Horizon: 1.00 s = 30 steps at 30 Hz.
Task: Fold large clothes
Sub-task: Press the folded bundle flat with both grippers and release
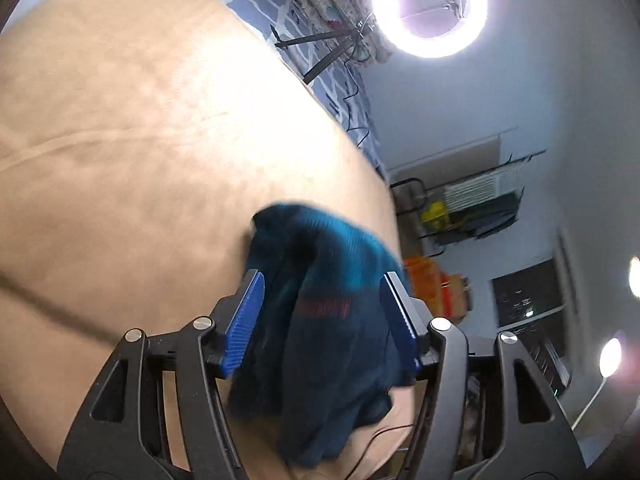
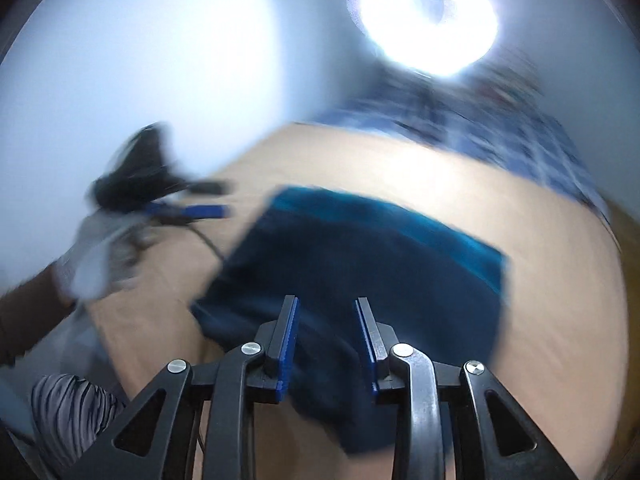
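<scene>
Looking along my left gripper (image 1: pixel 322 320), I see its blue pads (image 1: pixel 245 320) standing well apart, with the dark blue garment (image 1: pixel 320 320) bunched in the gap between them; the cloth hangs loose there and neither pad presses on it, so nothing is clamped; the garment lies in a heap on the tan bed cover (image 1: pixel 140 140), near the cover's right edge in this view, with a lighter teal band at its far end; beyond the cover a ring light (image 1: pixel 430 8) glares on its stand against a pale wall. From my right gripper (image 2: pixel 326 340) the picture is smeared; the same garment (image 2: pixel 360 256) shows as a roughly rectangular folded shape on the tan cover (image 2: pixel 552 300), reaching under the fingers; the right pads (image 2: pixel 289 340) stand a moderate way apart with cloth seen between them, and I see no pinch on it. At the left of this view a gloved hand (image 2: pixel 92 264) carries the other gripper (image 2: pixel 200 200), clear of the garment.
</scene>
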### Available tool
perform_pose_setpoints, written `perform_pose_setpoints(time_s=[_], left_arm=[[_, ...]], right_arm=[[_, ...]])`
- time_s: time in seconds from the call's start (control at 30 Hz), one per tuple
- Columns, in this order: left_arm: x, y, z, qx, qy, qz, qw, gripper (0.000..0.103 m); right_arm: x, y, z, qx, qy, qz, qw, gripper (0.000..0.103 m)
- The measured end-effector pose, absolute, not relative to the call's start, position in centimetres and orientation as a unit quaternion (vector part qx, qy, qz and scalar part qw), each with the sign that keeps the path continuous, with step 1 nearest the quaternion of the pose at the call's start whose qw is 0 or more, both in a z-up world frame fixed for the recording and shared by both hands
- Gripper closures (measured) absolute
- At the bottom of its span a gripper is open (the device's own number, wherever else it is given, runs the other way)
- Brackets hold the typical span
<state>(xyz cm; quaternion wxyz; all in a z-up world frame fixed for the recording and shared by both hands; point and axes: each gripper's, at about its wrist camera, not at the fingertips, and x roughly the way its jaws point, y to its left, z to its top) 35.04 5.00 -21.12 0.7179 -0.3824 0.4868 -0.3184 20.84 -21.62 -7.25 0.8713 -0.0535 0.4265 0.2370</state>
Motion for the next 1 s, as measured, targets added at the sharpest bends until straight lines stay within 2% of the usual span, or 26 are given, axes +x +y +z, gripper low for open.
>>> perform_pose_setpoints(time_s=[0.2, 0.4, 0.53, 0.63, 0.67, 0.83, 0.93, 1.0], left_arm=[[40.0, 2.3, -23.6, -0.411, 0.526, -0.354, 0.655, 0.042], [42.2, 0.1, -24.8, -0.43, 0.541, -0.391, 0.608, 0.042], [42.5, -1.2, -23.0, -0.407, 0.502, -0.391, 0.656, 0.043], [42.2, -3.1, -21.9, -0.32, 0.488, -0.344, 0.736, 0.066], [42.1, -3.7, -22.3, -0.296, 0.49, -0.318, 0.755, 0.083], [41.5, -2.7, -23.9, -0.32, 0.495, -0.263, 0.764, 0.084], [40.4, -1.7, -21.3, -0.302, 0.472, -0.269, 0.783, 0.084], [40.1, -0.8, -20.0, -0.308, 0.463, -0.264, 0.788, 0.084]], right_arm=[[23.5, -14.3, -12.9, -0.103, 0.444, 0.293, 0.84, 0.075], [23.5, -12.0, -17.6, -0.132, 0.473, 0.314, 0.812, 0.076], [23.3, -13.3, -18.1, -0.089, 0.484, 0.321, 0.809, 0.076], [23.5, -14.1, -18.7, -0.072, 0.485, 0.319, 0.811, 0.076], [23.5, -14.3, -18.7, -0.066, 0.484, 0.315, 0.814, 0.076], [24.6, -13.8, -18.3, -0.06, 0.495, 0.301, 0.813, 0.076], [23.4, -14.9, -14.8, -0.041, 0.476, 0.333, 0.813, 0.076], [22.4, -17.4, -11.5, -0.027, 0.435, 0.335, 0.835, 0.069]])
